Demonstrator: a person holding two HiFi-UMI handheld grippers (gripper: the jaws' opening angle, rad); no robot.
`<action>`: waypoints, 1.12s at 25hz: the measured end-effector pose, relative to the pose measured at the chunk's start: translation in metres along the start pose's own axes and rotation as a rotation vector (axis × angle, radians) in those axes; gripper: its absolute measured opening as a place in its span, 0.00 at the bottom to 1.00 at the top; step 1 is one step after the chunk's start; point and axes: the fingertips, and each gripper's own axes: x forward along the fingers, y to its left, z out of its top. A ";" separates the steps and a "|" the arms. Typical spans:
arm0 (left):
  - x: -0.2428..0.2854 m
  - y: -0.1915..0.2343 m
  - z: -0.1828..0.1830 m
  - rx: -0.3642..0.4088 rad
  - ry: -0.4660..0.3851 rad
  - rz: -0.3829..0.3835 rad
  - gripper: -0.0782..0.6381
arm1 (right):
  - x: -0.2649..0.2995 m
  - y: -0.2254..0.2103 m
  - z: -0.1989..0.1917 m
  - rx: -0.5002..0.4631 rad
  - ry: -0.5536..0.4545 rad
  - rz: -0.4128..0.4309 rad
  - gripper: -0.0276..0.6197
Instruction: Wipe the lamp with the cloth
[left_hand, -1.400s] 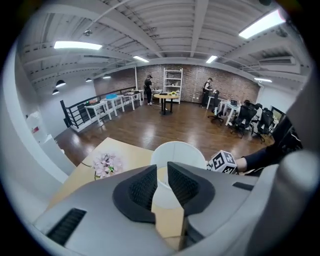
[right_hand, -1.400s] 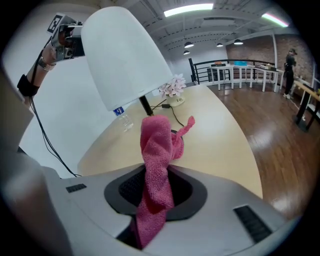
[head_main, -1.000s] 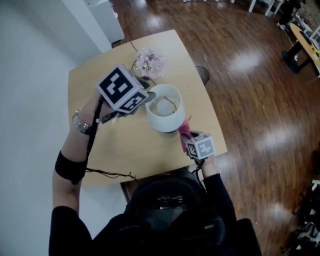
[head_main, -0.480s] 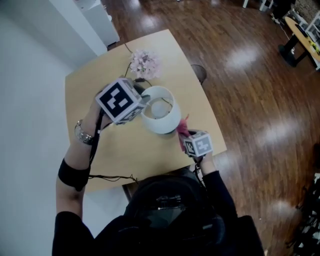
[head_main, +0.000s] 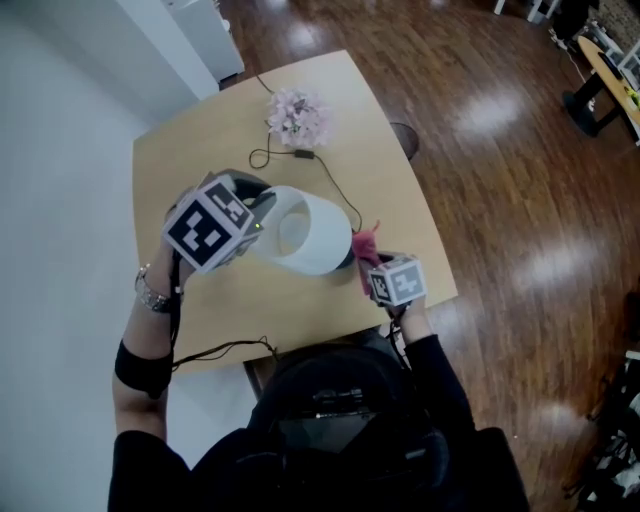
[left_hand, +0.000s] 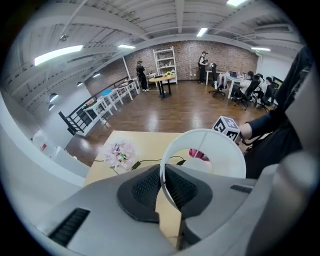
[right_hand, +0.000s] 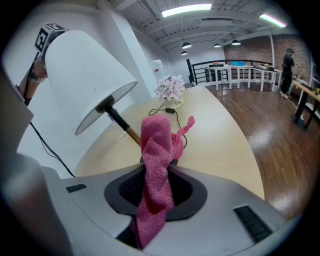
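The white lamp shade (head_main: 300, 232) leans to the left over the wooden table (head_main: 200, 140). My left gripper (head_main: 258, 225) is at the shade's left rim. In the left gripper view its jaws have just been closing, and the thin rim (left_hand: 161, 172) is now pinched between the pads of the left gripper (left_hand: 162, 179). My right gripper (head_main: 370, 262) stays at the table's right front edge, just right of the lamp, shut on a pink cloth (right_hand: 157, 165). The cloth (head_main: 363, 243) stands up beside the shade. The right gripper view shows the tilted shade (right_hand: 82, 80) and dark stem (right_hand: 120, 125).
A bunch of pale pink flowers (head_main: 297, 117) lies at the back of the table, with the lamp's black cable (head_main: 335, 190) running from it. Another cable (head_main: 225, 350) trails along the table's near edge. Dark wood floor (head_main: 500, 200) lies to the right and a white wall to the left.
My left gripper closed on the shade's rim and moved left, and the lamp tipped over to the left with it. The right gripper and cloth stayed put.
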 end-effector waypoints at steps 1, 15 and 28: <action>-0.003 0.000 -0.005 -0.010 -0.014 0.004 0.17 | 0.001 0.002 0.000 0.000 0.001 0.002 0.18; -0.047 -0.009 -0.121 -0.220 -0.073 0.110 0.17 | 0.013 0.026 0.021 -0.012 -0.016 0.021 0.18; -0.049 -0.049 -0.246 -0.553 -0.163 0.180 0.17 | 0.033 0.083 0.054 -0.078 0.010 0.066 0.18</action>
